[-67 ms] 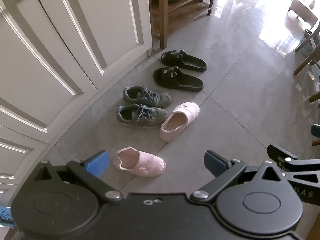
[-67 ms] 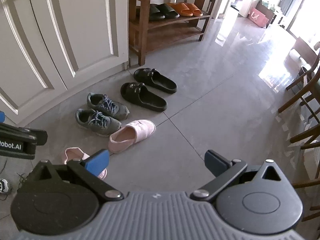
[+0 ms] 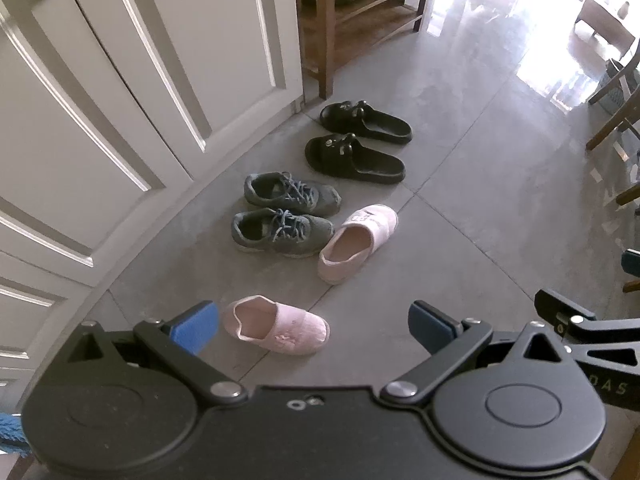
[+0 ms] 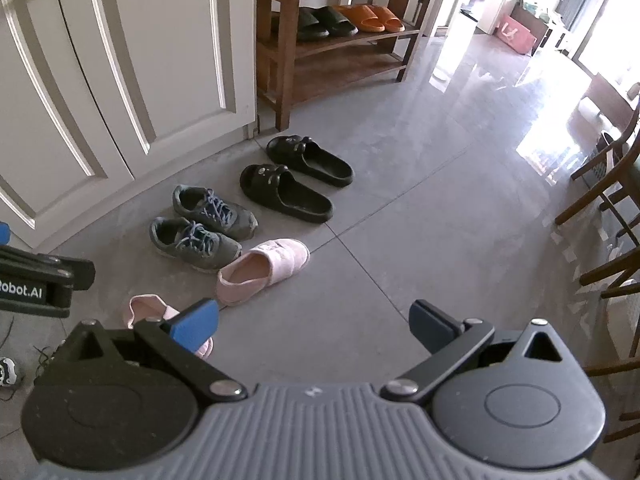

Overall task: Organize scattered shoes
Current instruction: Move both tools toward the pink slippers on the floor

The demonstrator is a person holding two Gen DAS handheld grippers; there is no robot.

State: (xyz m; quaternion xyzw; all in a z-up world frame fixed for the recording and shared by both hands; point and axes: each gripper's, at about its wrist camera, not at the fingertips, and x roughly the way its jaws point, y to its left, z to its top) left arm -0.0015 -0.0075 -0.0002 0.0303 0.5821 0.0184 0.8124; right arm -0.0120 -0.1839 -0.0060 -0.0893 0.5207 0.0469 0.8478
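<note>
Both the left gripper (image 3: 314, 330) and right gripper (image 4: 314, 326) hang above the floor (image 3: 500, 208) with fingers spread wide, holding nothing. Along the cabinet doors (image 3: 132, 80) lie black slides (image 3: 356, 158) and grey sneakers (image 3: 284, 216), paired. Two pink slippers (image 3: 358, 240) lie apart, the nearer one (image 3: 276, 330) below the left gripper.

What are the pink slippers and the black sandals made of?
The pink slippers look like soft fabric, maybe plush: fuzzy matte surface, floppy heel edges. The black sandals look like moulded rubber or foam: smooth, thick one-piece soles with a dull sheen. Looks alone can't confirm it.
</note>
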